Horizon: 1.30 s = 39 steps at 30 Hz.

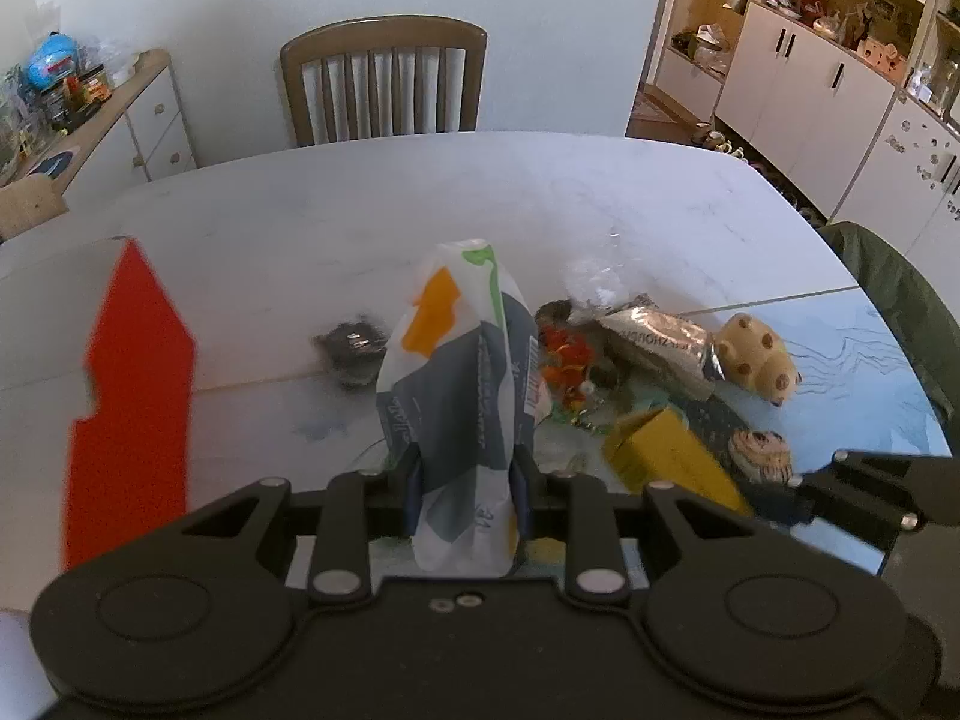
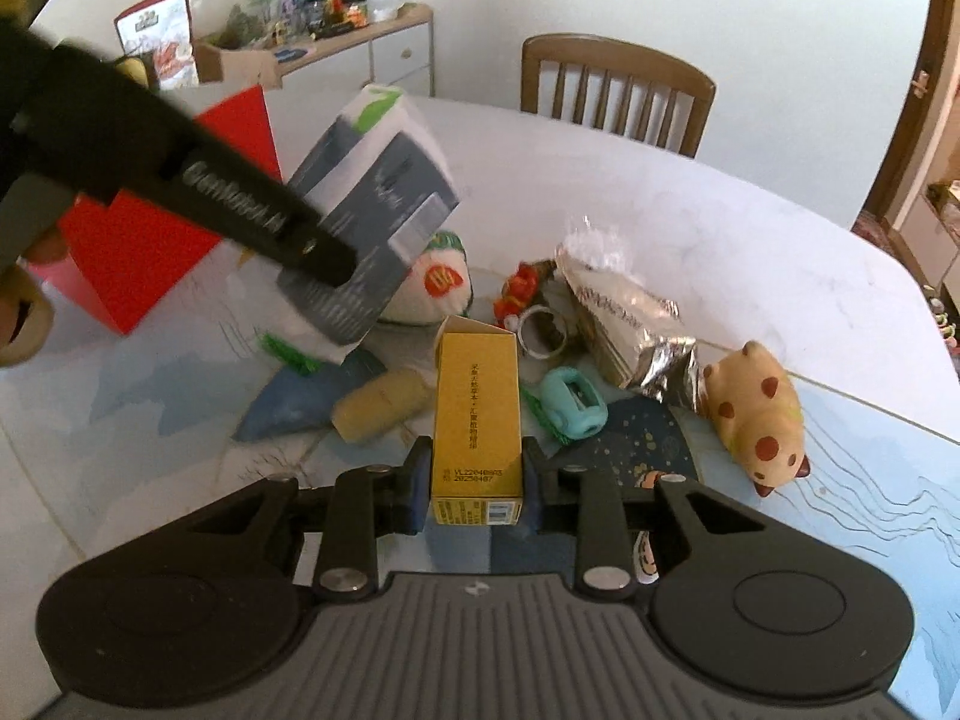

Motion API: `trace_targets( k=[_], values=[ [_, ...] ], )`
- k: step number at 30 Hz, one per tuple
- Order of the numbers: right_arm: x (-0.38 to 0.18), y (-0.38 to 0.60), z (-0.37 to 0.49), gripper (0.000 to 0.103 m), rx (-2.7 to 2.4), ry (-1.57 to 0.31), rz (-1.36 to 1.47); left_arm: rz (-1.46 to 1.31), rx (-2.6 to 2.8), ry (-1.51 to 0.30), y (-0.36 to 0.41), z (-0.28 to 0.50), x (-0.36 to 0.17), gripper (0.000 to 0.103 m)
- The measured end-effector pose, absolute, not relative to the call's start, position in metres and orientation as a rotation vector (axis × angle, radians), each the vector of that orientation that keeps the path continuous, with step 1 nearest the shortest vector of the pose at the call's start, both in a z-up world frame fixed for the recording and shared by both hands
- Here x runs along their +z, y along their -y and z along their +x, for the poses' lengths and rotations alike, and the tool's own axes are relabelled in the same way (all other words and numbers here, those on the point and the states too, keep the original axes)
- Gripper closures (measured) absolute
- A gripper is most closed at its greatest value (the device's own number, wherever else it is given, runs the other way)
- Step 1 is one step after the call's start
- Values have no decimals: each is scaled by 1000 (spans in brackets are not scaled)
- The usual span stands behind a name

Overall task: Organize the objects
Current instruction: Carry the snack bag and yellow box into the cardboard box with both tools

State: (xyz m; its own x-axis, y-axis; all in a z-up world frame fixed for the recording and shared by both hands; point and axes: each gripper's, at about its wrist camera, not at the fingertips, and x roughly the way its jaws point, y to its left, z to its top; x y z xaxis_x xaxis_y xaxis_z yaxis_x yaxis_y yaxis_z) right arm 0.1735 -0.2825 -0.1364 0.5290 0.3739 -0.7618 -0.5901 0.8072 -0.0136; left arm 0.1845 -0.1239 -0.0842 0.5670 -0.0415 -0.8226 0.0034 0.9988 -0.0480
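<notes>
Above the table, left jaws grip a tissue pack; right jaws clamp a yellow box.

Glossy marble-look bench, crinkled shiny foil packet, matt yellow cardboard box, wooden chair, soft plastic-wrapped pack.

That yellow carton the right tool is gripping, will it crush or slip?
The yellow carton looks like thin card with an open top flap, so a hard squeeze may dent it. Its smooth faces could slip, though the right tool clamps it squarely near the base.
</notes>
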Motion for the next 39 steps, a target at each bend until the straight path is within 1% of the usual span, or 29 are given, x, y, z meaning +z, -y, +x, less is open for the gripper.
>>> trace_targets(
  k=[11, 13, 21, 29, 39],
  values=[
    [-84, 241, 148, 74, 519, -785, -168, -45, -51, -915, 57, 143, -44, 76],
    [-69, 227, 140, 74, 525, -766, -148, -42, -49, -913, 43, 137, -39, 76],
    [-42, 169, 117, 74, 571, -738, -127, -53, -18, -908, -14, 123, -22, 76],
    [-32, 107, 115, 74, 608, -726, -126, -59, 49, -907, -73, 121, -16, 76],
    [-35, 32, 127, 74, 666, -747, -143, -74, 137, -945, -139, 129, -27, 75]
  ],
)
